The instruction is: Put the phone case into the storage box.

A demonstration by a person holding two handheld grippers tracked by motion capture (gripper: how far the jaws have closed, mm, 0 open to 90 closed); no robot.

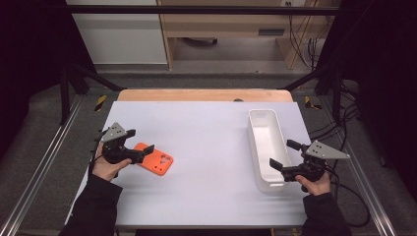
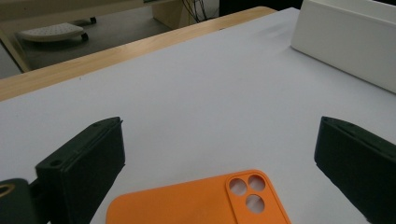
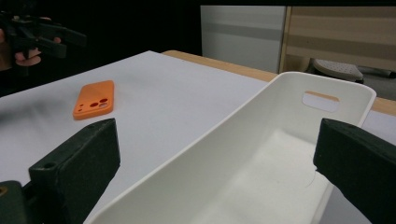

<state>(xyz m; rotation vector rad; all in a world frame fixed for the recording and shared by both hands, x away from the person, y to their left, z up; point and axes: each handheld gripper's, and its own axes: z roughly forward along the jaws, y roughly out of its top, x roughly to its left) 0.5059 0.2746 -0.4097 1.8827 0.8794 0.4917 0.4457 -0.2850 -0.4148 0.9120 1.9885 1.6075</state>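
An orange phone case (image 1: 156,160) lies flat on the white table, camera holes up. My left gripper (image 1: 138,141) hovers open over the case's left end, and nothing is between the jaws. In the left gripper view the case (image 2: 196,200) sits low between the wide-apart jaws of that gripper (image 2: 219,135). My right gripper (image 1: 285,154) stands open at the near right side of a white bin (image 1: 265,118). In the right gripper view its jaws (image 3: 217,135) straddle the bin's long wall (image 3: 201,158), and the case (image 3: 93,99) lies far off to the left.
The bin (image 2: 345,42) is long, narrow and holds nothing. A white sheet (image 1: 206,132) covers the table, with a wooden edge (image 1: 204,95) at the far side. Metal frame rails (image 1: 44,162) run along both sides.
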